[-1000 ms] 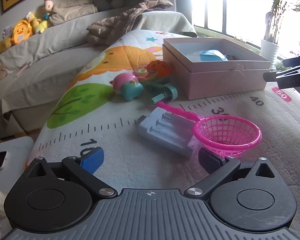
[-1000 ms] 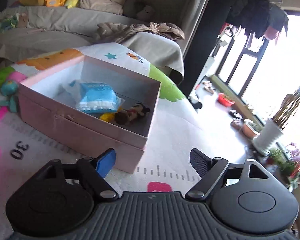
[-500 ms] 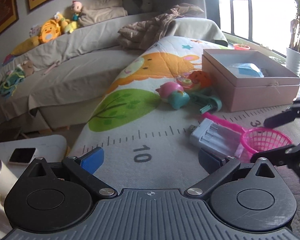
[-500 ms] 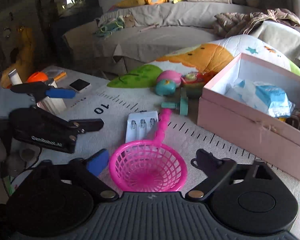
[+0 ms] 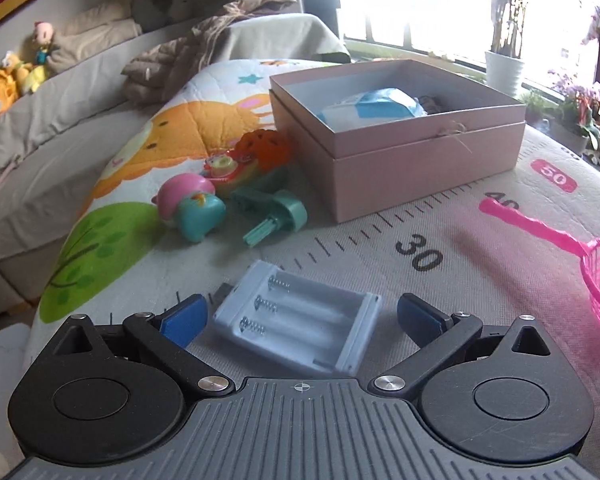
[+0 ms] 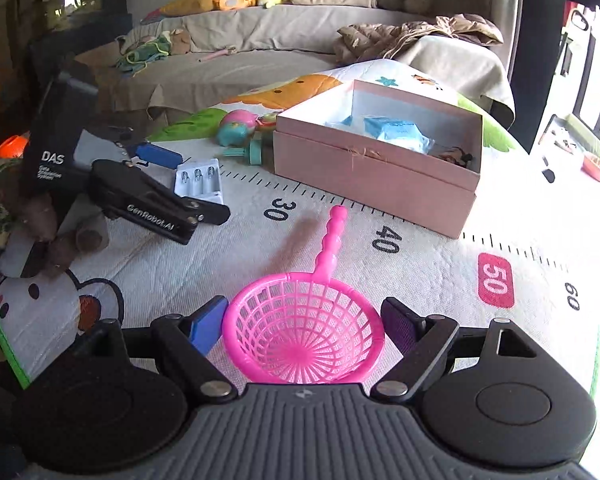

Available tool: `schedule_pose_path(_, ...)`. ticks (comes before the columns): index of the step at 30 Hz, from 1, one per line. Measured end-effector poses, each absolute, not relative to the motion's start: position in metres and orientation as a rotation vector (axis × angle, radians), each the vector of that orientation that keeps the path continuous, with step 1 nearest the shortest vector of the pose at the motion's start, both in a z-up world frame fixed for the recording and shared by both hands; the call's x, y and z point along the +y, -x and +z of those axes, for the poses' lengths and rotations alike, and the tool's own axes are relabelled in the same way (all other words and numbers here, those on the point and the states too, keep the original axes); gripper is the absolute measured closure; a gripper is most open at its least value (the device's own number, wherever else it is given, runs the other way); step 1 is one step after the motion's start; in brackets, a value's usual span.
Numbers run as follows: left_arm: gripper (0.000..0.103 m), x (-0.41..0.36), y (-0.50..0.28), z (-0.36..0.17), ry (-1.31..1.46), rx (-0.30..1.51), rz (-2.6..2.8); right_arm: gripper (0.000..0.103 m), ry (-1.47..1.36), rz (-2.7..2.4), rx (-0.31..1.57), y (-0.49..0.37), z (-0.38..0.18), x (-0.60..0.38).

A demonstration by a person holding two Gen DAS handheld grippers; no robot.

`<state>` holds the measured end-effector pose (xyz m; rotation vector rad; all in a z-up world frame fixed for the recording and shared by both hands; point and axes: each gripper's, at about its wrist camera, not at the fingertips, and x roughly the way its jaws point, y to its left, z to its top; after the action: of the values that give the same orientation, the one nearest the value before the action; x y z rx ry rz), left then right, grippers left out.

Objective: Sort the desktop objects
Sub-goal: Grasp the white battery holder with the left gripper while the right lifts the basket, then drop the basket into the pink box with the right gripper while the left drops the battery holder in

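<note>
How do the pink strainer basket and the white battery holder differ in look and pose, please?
The pink strainer basket is round, open mesh with a long handle; the white battery holder is a solid rectangle with three sprung slots. The strainer sits between the right gripper's open fingers, the holder between the left gripper's. Both rest on the mat.

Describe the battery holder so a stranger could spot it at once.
Start at the pink box on the ruler-printed mat. Nearer the camera, short of the "30" mark, lies the battery holder, flat between the left tongs' open fingers. It is the only white, rectangular thing there, with three empty slots showing metal springs; its neighbours are colourful toys.
</note>
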<state>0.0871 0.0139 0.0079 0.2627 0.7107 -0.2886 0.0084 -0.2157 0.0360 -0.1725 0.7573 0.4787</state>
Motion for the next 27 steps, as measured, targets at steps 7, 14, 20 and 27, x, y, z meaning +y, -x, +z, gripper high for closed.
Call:
schedule_pose_path(7,0.010,0.017,-0.074,0.012,-0.253,0.691,-0.298,0.020,0.146,0.503,0.739,-0.005,0.035,-0.209)
schedule_pose_path(14,0.010,0.015,-0.025,0.052,-0.238,0.547,-0.365,0.020,0.155,0.480,0.645,0.014,0.065,-0.217)
schedule_pose_path(20,0.010,-0.016,-0.031,0.114,-0.329,0.256,-0.407,0.020,0.201,0.355,0.371,0.001,0.135,-0.234)
schedule_pose_path(27,0.005,-0.047,-0.143,0.115,-0.259,0.244,-0.514,0.017,0.119,0.279,0.373,-0.121,0.143,-0.232)
